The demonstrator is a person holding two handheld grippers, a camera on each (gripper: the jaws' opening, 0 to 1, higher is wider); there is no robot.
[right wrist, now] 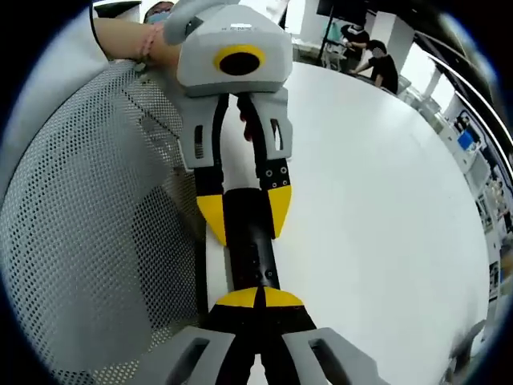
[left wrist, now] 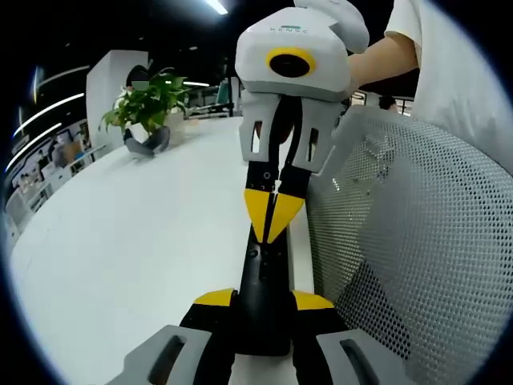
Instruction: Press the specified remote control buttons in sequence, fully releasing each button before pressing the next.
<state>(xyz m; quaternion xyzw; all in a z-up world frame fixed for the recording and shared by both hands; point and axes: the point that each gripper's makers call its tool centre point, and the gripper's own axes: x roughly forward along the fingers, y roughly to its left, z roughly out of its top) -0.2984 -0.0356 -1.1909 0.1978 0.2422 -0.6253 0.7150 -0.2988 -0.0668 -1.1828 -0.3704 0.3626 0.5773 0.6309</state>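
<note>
1. Plainly, the remote control point(left wrist: 263, 297) is a long black bar lying near the edge of the white table point(left wrist: 136, 241), beside the white mesh chair back point(left wrist: 417, 241).
2. In the left gripper view, the left gripper point(left wrist: 263, 301) has its yellow-tipped jaws on either side of the remote's near end, closed against its two long edges.
3. The right gripper point(left wrist: 272, 210) comes in from the far side in that view, its yellow tips drawn together to a point and resting on the remote's upper face.
4. In the right gripper view, the right gripper point(right wrist: 258, 298) shows its two yellow tips meeting with no gap, set down on the remote control point(right wrist: 250, 241).
5. Across from it the left gripper point(right wrist: 244, 210) straddles the remote's far end, one yellow tip on each side.
6. A potted green plant point(left wrist: 148, 108) stands well apart on the far side of the table.
7. A person's hand point(right wrist: 152, 44) holds the left gripper's body, and another forearm point(left wrist: 381, 56) reaches to the right gripper.
</note>
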